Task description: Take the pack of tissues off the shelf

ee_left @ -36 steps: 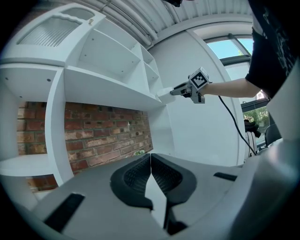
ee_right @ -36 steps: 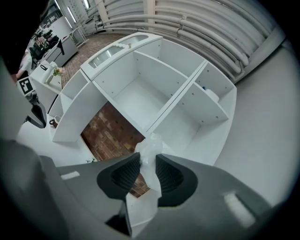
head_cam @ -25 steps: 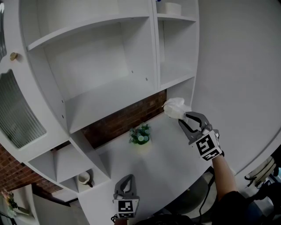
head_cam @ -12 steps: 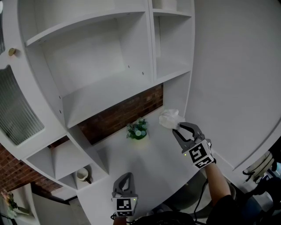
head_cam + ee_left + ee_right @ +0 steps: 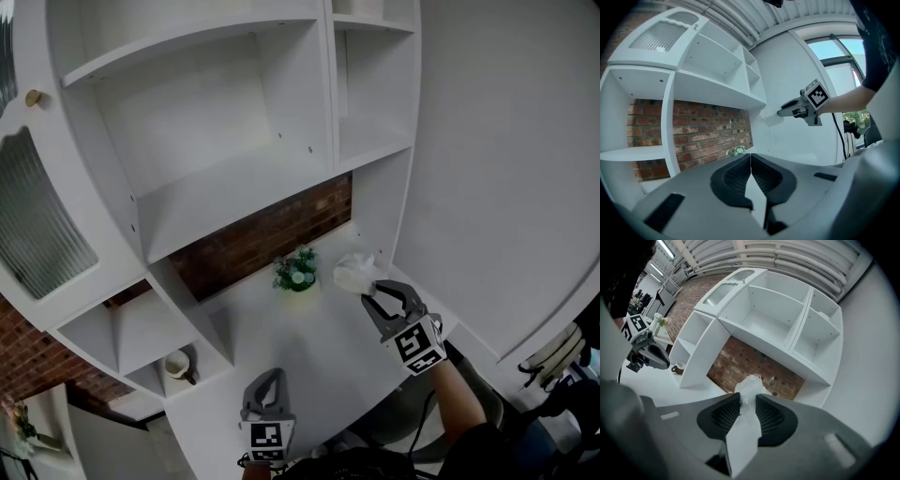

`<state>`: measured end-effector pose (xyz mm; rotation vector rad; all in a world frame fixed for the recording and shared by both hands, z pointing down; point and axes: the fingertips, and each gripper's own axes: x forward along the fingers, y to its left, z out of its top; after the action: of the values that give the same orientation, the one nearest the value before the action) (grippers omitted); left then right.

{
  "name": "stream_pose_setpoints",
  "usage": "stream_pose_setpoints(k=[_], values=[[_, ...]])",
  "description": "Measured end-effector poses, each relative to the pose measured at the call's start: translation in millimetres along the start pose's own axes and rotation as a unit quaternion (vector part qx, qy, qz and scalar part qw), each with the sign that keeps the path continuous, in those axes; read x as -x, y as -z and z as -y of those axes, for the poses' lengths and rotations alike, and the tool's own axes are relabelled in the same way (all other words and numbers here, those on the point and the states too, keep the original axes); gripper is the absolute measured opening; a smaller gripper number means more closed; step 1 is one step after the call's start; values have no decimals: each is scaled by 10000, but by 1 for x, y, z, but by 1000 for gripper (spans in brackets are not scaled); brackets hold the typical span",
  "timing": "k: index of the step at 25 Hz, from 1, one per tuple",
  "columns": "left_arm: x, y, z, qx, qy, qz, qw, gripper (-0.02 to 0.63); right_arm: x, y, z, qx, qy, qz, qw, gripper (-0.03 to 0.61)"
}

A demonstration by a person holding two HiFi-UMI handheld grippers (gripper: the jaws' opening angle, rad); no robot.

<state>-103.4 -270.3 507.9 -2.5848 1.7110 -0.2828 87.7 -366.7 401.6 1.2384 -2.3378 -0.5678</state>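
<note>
Right gripper view: my right claw (image 5: pixel 748 398) is clamped narrowly on the pack of tissues (image 5: pixel 749 382), which juts ahead of its tips, off the shelf (image 5: pixel 766 336). Recommend keeping the grip firm (soft wrapper, may slip) and setting it level on the surface (image 5: pixel 309 352) below. My left claw (image 5: pixel 750 159) is closed and empty.

shelf (image 5: pixel 234 202): matt white | wall (image 5: pixel 262 242): rough brick | pack of tissues (image 5: pixel 354 274): crinkly plastic

grey right tool (image 5: pixel 372 296), black-and-white marker cube (image 5: pixel 418 347), grey left tool (image 5: pixel 269 376), dark sleeve (image 5: pixel 489 450)
</note>
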Motion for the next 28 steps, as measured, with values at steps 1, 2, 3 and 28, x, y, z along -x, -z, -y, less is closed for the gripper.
stream_pose_setpoints(k=[1, 2, 3, 28], values=[[1, 1, 0, 6, -12, 1, 10000, 11, 0, 2, -5, -29, -29, -11, 10000, 106], [2, 2, -1, 14, -27, -8, 10000, 11, 0, 4, -10, -56, -62, -20, 10000, 106], [4, 3, -1, 19, -40, -22, 10000, 11, 0, 7, -15, -85, -97, -29, 9999, 106], [17, 45, -1, 221, -151, -492, 9984, 11, -11, 65, -119, -521, -886, -497, 9935, 106]])
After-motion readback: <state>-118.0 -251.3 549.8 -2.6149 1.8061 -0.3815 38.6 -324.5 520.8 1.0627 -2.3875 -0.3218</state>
